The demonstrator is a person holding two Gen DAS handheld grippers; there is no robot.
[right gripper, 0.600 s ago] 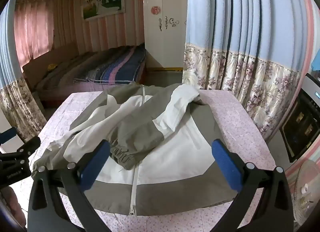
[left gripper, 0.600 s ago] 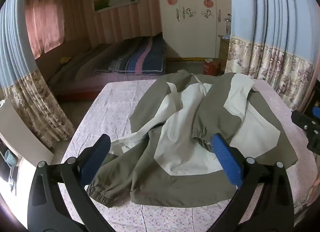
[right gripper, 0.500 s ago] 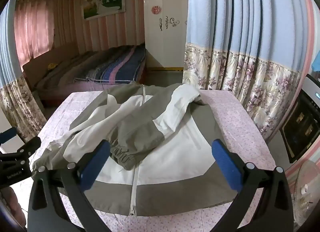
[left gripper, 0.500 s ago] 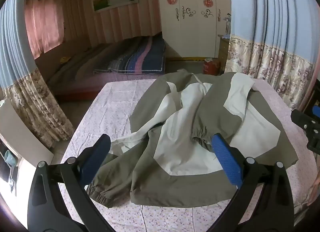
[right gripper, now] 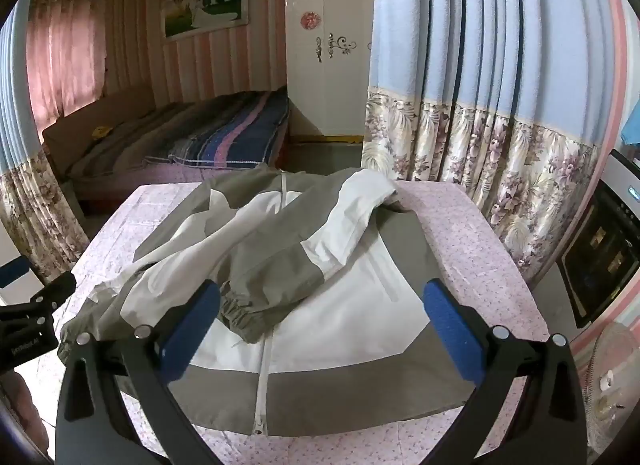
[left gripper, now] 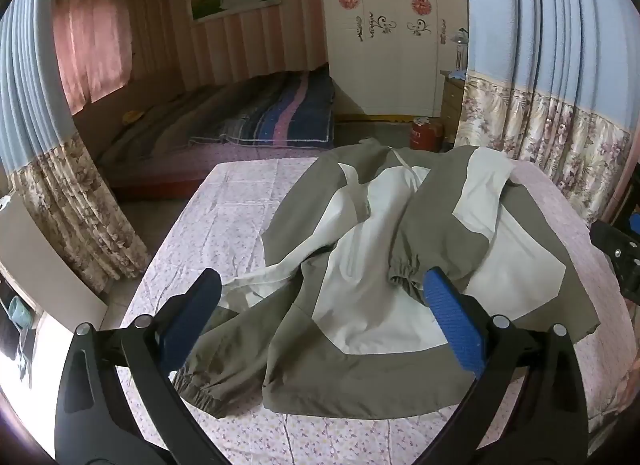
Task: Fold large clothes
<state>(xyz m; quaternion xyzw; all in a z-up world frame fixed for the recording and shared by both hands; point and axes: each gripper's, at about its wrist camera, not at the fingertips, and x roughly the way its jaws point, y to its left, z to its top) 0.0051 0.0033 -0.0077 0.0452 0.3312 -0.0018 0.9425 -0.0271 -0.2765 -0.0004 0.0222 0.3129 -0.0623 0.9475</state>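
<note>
An olive and white jacket (left gripper: 380, 277) lies spread on the pink floral table (left gripper: 224, 225), zipper front up, and shows in the right wrist view too (right gripper: 320, 297). Its right sleeve is folded across the chest, with the elastic cuff (right gripper: 240, 313) near the zipper (right gripper: 262, 377). The other sleeve trails toward the near left, ending in a cuff (left gripper: 200, 393). My left gripper (left gripper: 320, 313) is open and empty, held above the jacket's near hem. My right gripper (right gripper: 320, 317) is open and empty above the hem.
A bed with a striped blanket (left gripper: 272, 121) stands beyond the table. A white wardrobe (left gripper: 392, 25) is at the back. Floral curtains (right gripper: 480, 153) hang close on the right. A red canister (left gripper: 426, 133) sits on the floor. An appliance (right gripper: 600, 257) is at far right.
Both grippers have stayed nearly still and open; the views shift only slightly. The jacket has not moved.
</note>
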